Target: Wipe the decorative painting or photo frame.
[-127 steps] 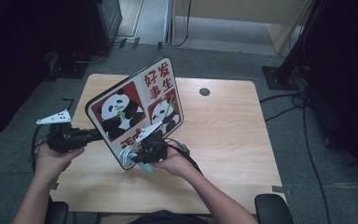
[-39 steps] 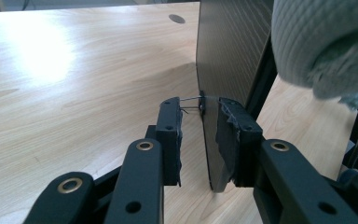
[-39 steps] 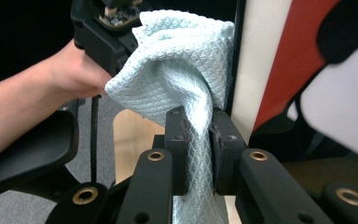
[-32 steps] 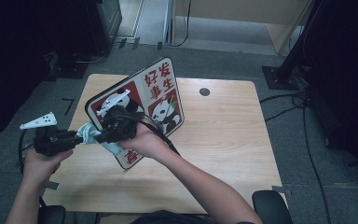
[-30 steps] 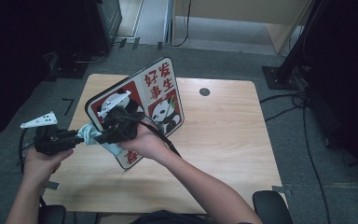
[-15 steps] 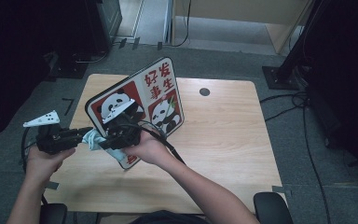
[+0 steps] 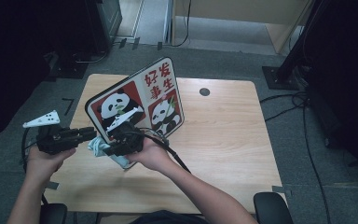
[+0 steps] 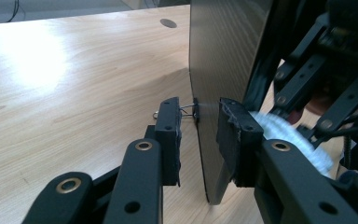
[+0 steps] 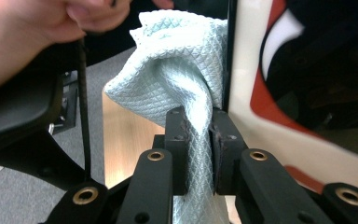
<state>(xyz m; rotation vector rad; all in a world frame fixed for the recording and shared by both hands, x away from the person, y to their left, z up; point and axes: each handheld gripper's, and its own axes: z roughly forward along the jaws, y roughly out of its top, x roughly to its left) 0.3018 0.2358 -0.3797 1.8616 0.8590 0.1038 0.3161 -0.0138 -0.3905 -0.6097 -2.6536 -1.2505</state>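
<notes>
A board (image 7: 140, 98) printed with pandas and red characters stands tilted on its edge on the wooden table (image 7: 223, 140). My left gripper (image 7: 93, 133) holds it by its left edge. In the left gripper view the jaws (image 8: 198, 135) straddle the dark back of the board (image 8: 223, 56), with a small wire hook under the left pad. My right gripper (image 7: 116, 149) is shut on a light blue cloth (image 7: 100, 147) at the board's lower left corner. In the right gripper view the waffle-weave cloth (image 9: 177, 60) bunches up out of the jaws (image 9: 198, 135) against the board's face (image 9: 261, 93).
A round cable hole (image 7: 204, 92) sits at the back of the table. The right half of the tabletop is bare wood. Black cables (image 7: 303, 112) lie on the grey floor to the right, and chair parts (image 7: 272, 207) stick out below the front edge.
My right gripper has slid the cloth down the board's face, from the left panda toward the lower left corner. My left gripper and the board have stayed put.
</notes>
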